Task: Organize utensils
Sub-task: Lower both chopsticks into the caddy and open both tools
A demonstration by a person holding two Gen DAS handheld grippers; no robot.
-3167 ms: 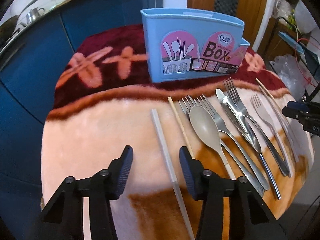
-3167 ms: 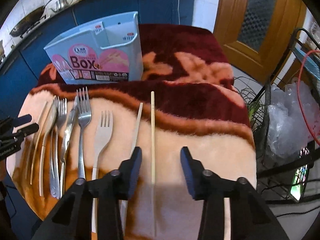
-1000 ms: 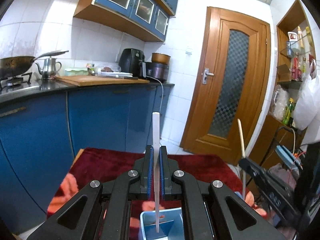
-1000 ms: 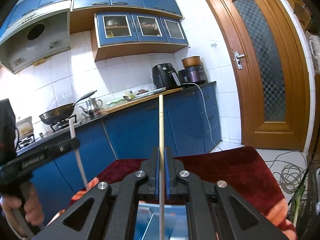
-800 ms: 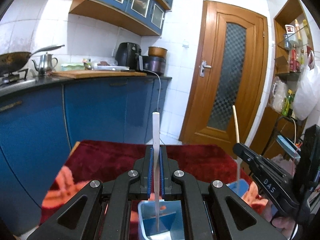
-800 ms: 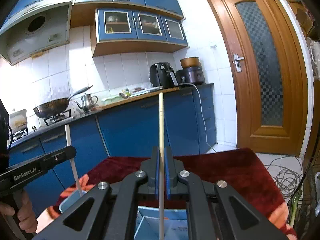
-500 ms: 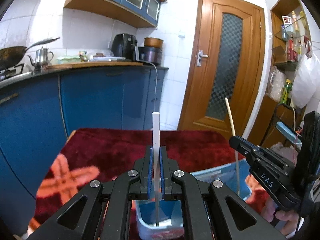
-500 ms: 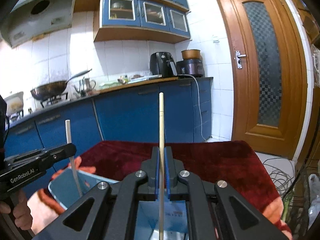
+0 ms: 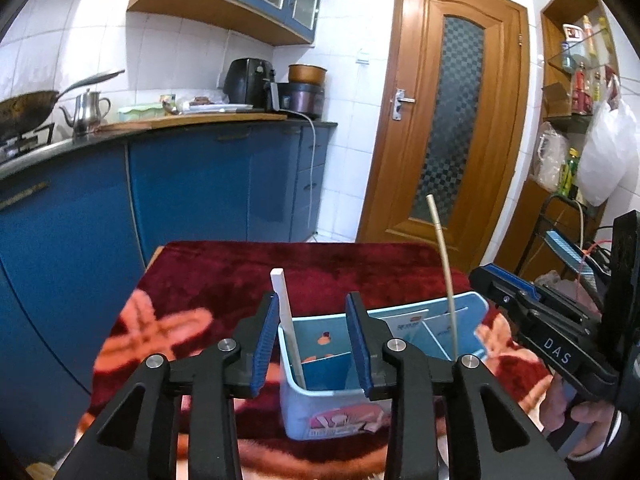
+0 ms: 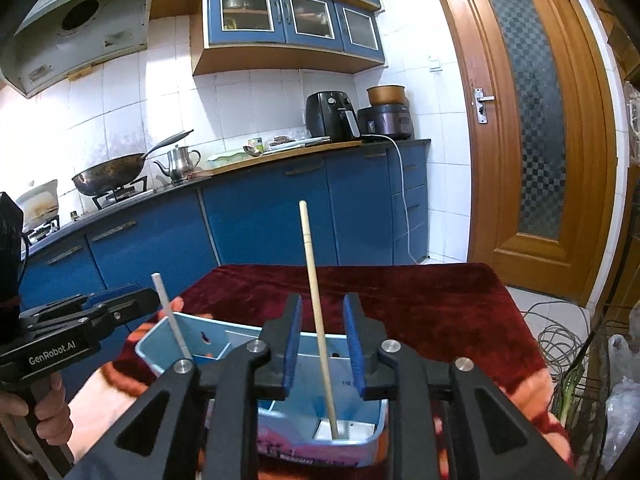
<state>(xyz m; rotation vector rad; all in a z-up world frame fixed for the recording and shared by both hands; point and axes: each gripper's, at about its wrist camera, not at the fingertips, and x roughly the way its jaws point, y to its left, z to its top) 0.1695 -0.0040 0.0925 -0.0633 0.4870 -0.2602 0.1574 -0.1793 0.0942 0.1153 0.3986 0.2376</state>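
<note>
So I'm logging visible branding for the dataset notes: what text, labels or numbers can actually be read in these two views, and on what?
"DAS": white letters on the black right gripper, seen from the left wrist.
"GenRobot.AI": white letters on the black left gripper, seen from the right wrist.
Pink label on the light blue plastic utensil box: blurred, unreadable.
White stickers inside the box: too small to read.
</note>
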